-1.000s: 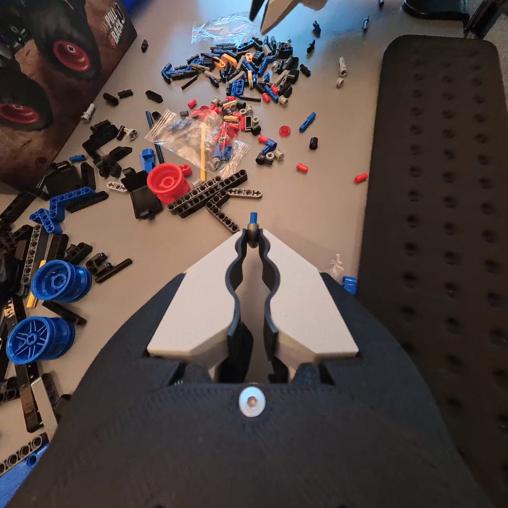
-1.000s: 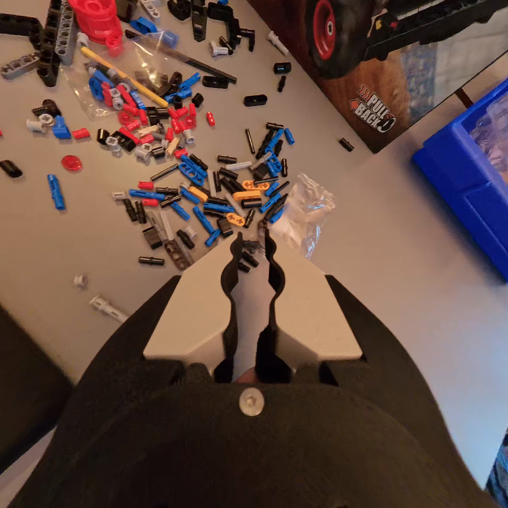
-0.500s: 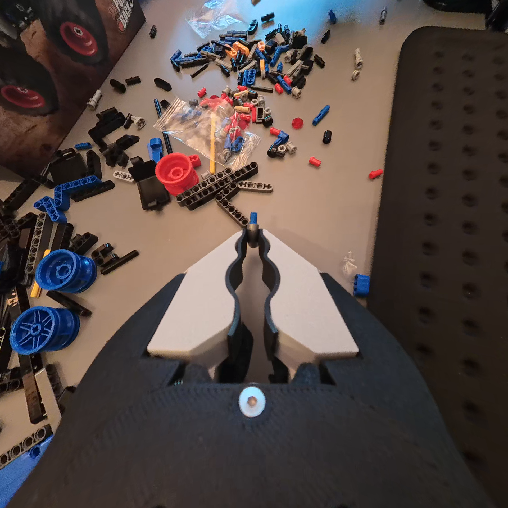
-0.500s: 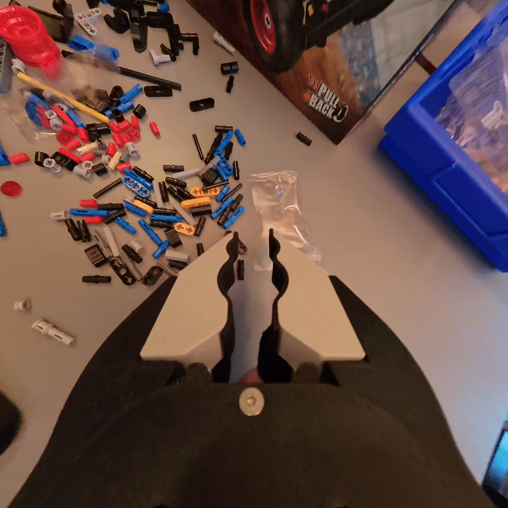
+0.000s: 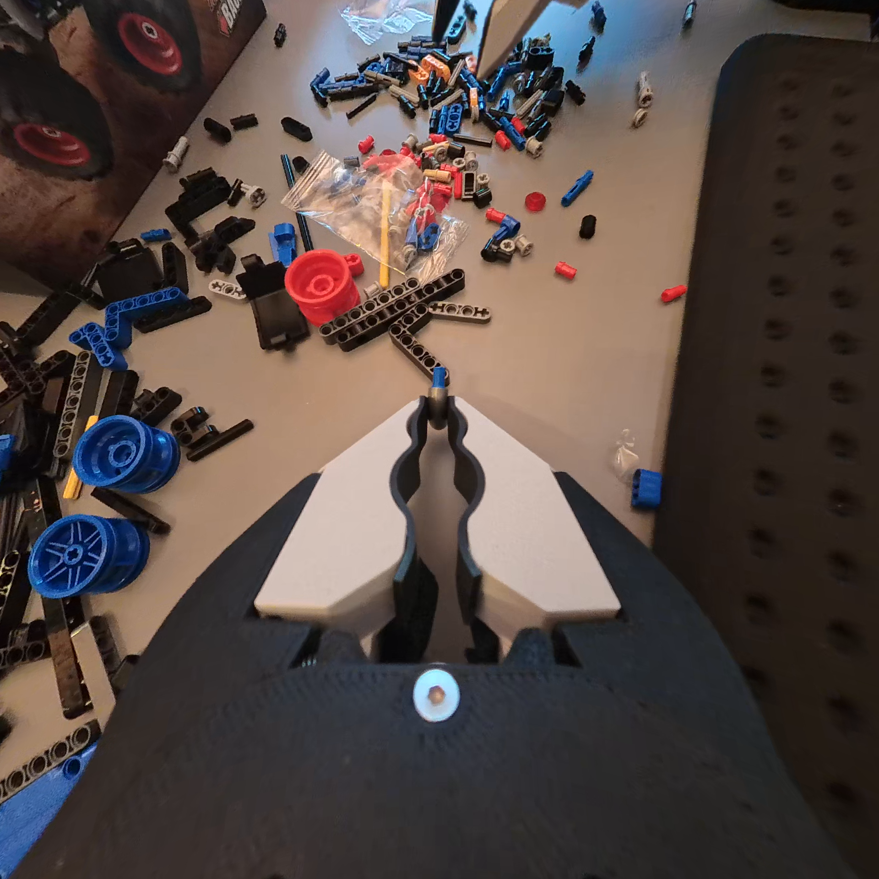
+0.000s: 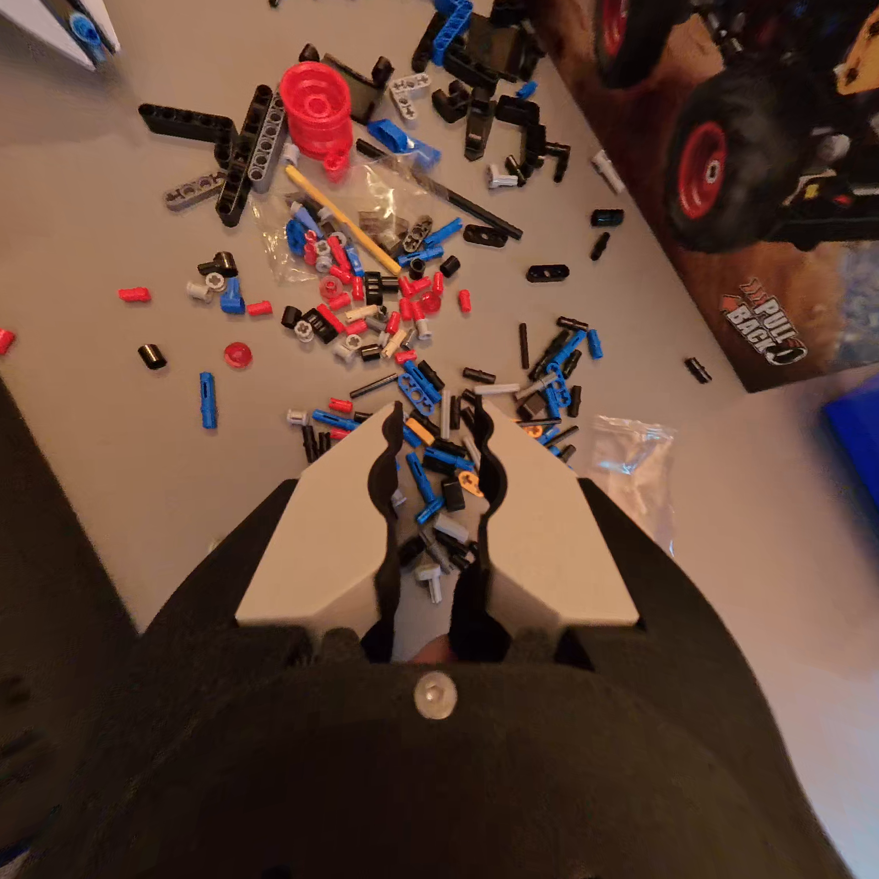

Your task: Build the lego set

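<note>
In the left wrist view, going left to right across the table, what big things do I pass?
Spoked blue wheel rim → red wheel hub → left gripper pinching a small grey-and-blue connector piece → small blue block → black dimpled mat.

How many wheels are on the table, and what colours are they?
Blue wheels: 2
Red wheels: 1
Total: 3 wheels

box | white-and-red printed logo, lower corner | wording not transcribed
</note>
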A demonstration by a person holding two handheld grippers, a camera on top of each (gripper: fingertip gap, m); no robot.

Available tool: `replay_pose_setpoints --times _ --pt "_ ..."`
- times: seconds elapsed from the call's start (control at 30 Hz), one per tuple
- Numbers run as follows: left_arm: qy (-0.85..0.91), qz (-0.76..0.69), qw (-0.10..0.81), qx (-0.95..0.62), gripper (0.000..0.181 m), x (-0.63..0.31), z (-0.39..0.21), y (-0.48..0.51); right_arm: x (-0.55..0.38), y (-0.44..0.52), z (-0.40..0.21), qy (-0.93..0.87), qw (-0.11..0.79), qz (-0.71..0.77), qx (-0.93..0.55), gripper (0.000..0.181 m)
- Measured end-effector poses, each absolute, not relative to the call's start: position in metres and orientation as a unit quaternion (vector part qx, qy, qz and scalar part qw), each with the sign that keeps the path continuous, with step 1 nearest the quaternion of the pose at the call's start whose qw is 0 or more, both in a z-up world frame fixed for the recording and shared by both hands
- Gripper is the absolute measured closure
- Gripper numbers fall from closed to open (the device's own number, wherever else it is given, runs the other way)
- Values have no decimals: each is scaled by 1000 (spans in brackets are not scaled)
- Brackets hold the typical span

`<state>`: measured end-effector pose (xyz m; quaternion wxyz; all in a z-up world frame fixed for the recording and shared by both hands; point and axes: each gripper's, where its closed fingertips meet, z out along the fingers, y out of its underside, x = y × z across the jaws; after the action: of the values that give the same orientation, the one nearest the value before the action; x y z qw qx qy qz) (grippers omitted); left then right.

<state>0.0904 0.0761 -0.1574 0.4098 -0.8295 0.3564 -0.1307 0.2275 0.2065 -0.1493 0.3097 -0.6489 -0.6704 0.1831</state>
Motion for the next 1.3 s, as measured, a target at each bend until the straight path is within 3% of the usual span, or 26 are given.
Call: replay_pose_setpoints --times 0.27,1.07,1.3 --pt "355 -132 412 -829 175 90 -157 78 221 194 -151 -687 297 206 -631 158" --pt "362 -132 414 -825 175 94 -156 77 143 124 -152 -751 256 277 -542 150" --pt "361 -131 419 -823 175 94 -154 78 154 174 -147 -714 300 236 -586 163"
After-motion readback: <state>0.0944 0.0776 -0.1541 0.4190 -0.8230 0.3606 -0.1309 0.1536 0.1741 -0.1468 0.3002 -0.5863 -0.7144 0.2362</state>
